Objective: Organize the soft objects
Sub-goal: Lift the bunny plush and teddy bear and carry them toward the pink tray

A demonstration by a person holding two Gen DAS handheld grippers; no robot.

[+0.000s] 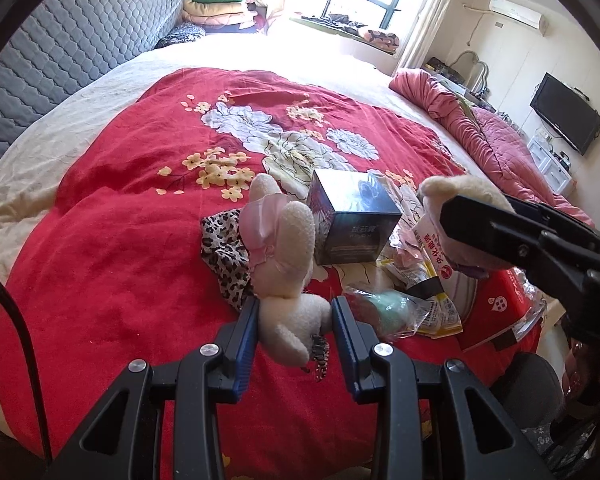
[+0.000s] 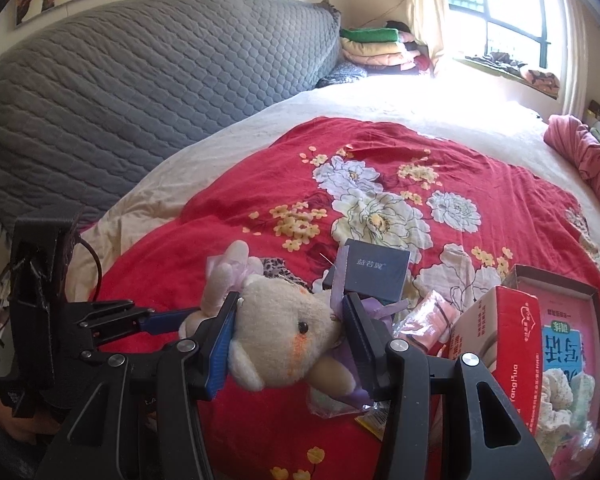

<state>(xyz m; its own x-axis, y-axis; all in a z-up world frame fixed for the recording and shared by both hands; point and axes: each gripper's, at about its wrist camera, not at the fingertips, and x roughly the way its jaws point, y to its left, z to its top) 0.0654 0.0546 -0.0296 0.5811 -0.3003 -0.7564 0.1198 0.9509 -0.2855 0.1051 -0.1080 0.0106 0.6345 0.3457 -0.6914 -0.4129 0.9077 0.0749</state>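
My left gripper (image 1: 295,312) is shut on a white plush rabbit (image 1: 288,248) with a pink hat, held over the red floral blanket (image 1: 112,240). My right gripper (image 2: 290,316) is shut on the head of a cream plush bear (image 2: 284,340) with purple ribbon, held above the blanket (image 2: 260,208). In the left wrist view the bear (image 1: 460,196) and the right gripper (image 1: 496,224) show at the right. In the right wrist view the rabbit's ears (image 2: 230,272) and the left gripper (image 2: 156,320) show at the left.
A dark blue box (image 1: 352,220) stands on the blanket behind the toys. A leopard-print cloth (image 1: 224,256) lies left of it. Plastic snack packets (image 1: 404,304) and a red carton (image 2: 500,340) lie at the right. A grey quilted headboard (image 2: 140,92) and a pink duvet (image 1: 492,136) border the bed.
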